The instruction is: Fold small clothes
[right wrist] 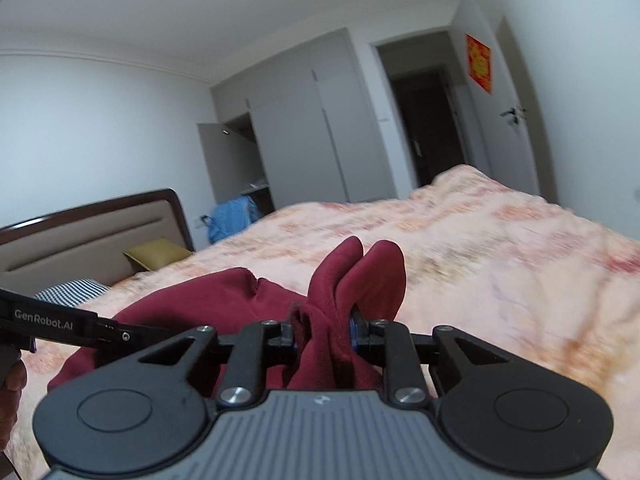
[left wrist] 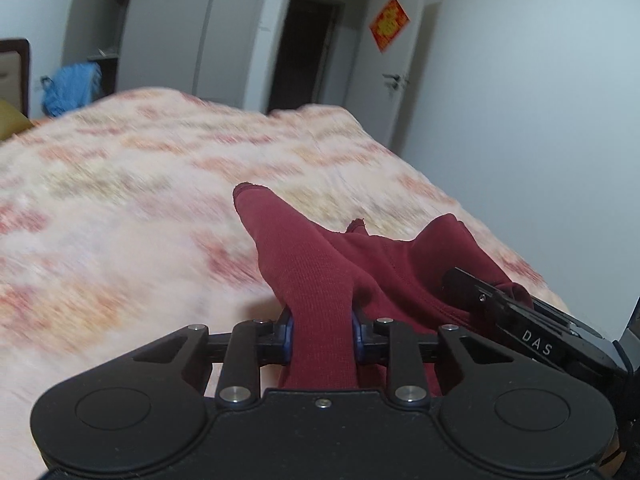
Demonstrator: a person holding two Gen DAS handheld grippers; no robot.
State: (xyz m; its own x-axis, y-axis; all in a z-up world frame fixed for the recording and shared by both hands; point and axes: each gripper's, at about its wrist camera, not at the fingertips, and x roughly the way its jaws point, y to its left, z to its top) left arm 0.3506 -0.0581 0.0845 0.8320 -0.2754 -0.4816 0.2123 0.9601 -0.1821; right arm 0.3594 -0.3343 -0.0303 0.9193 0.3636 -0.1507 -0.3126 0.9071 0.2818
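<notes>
1. The left tongs [left wrist: 322, 334] pinch a ribbed strip of the dark red garment [left wrist: 360, 264] between their blue pads [left wrist: 289, 336]; the cloth fills the gap and runs forward to a narrow end that sticks out over the bed [left wrist: 120, 200].
2. The right tongs [right wrist: 323, 330] pinch a bunched fold of the same garment [right wrist: 240, 296], which rises past the pads in two rounded lobes.
3. The two tongs sit close, side by side: in the left wrist view the right tongs' black finger crosses the lower right corner just beside the cloth, and in the right wrist view the left tongs [right wrist: 120, 334] reach in from the left edge against the cloth.
4. The garment hangs between the two grips above the near part of the bed, with its slack sagging to the left in the right wrist view (whether any of it touches the blanket cannot be told).
5. The floral blanket stretches bare ahead to the far edge of the bed; its right edge drops off near the white wall.
6. At the head end stand the headboard [right wrist: 92, 232], an olive pillow [right wrist: 158, 254] and a checked pillow [right wrist: 72, 290], all well apart from the cloth.
7. Beyond the far edge are grey wardrobes [right wrist: 304, 136], blue cloth [right wrist: 232, 216] and an open doorway [right wrist: 428, 120].
</notes>
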